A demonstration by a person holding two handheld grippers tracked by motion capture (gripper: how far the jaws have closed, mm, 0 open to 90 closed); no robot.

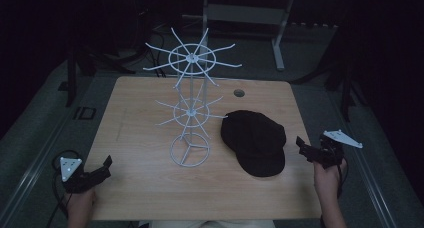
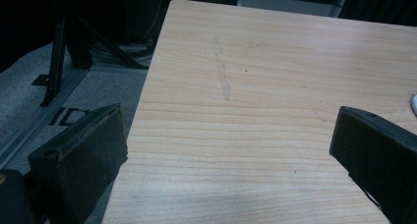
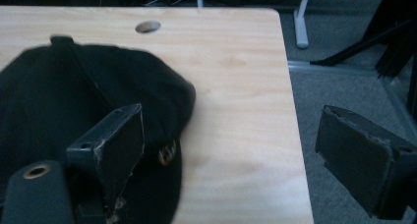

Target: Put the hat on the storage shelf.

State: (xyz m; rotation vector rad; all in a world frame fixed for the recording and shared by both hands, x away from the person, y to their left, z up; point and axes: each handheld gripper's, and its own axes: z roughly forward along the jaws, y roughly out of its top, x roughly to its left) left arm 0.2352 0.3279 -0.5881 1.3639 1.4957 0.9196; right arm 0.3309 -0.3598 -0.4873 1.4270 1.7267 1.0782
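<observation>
I'm working in a dim lab/office room: wooden desk (image 1: 150, 188) with a cable grommet hole (image 1: 239, 93), grey carpet (image 1: 35, 138), black tripod legs (image 1: 75, 73) standing around, another desk's metal frame (image 1: 277, 38) behind.

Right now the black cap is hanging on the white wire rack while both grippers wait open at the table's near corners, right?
Not quite. The black cap lies flat on the table beside the white wire rack, as the high view shows. The rest holds.
</observation>
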